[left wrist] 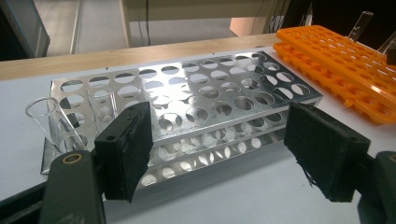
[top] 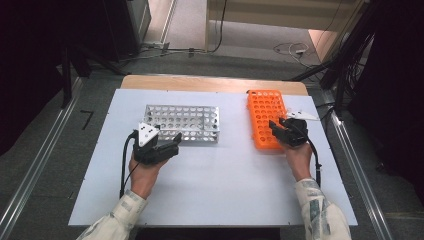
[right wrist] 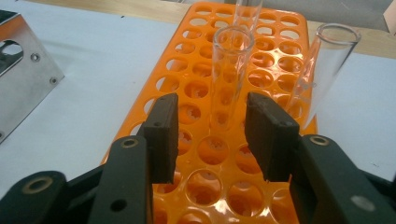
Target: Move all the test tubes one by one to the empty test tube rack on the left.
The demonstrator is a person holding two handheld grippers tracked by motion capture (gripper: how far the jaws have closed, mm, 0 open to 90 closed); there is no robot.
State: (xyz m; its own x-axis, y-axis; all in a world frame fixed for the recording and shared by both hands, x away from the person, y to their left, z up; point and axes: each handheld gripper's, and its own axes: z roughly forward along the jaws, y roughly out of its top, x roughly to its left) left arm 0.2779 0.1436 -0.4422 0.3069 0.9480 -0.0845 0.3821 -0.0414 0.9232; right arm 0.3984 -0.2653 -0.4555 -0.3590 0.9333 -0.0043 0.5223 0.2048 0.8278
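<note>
On the left of the white table [top: 210, 180], the left gripper [top: 172, 142] rests just in front of the near edge of the metal rack [top: 182, 121], its jaws spread wide with nothing between them. In the left gripper view the pads [left wrist: 128, 149] stand apart before the rack's near wall, and a clear glass tube [left wrist: 49, 121] leans in a hole at the rack's left end, with another tube [left wrist: 102, 105] upright just beside it. To the right, well apart from the metal rack, lies the orange rack [top: 265, 117], and the right gripper [top: 276, 129] sits over its near part. In the right gripper view its jaws stand either side of an upright glass test tube [right wrist: 231, 74] set in the orange rack [right wrist: 205, 163]; the pads [right wrist: 163, 135] are partly drawn in but a gap remains on each side, so they are not pinching it. A second tube [right wrist: 324, 70] leans to the right, and a third [right wrist: 247, 11] stands farther back.
</note>
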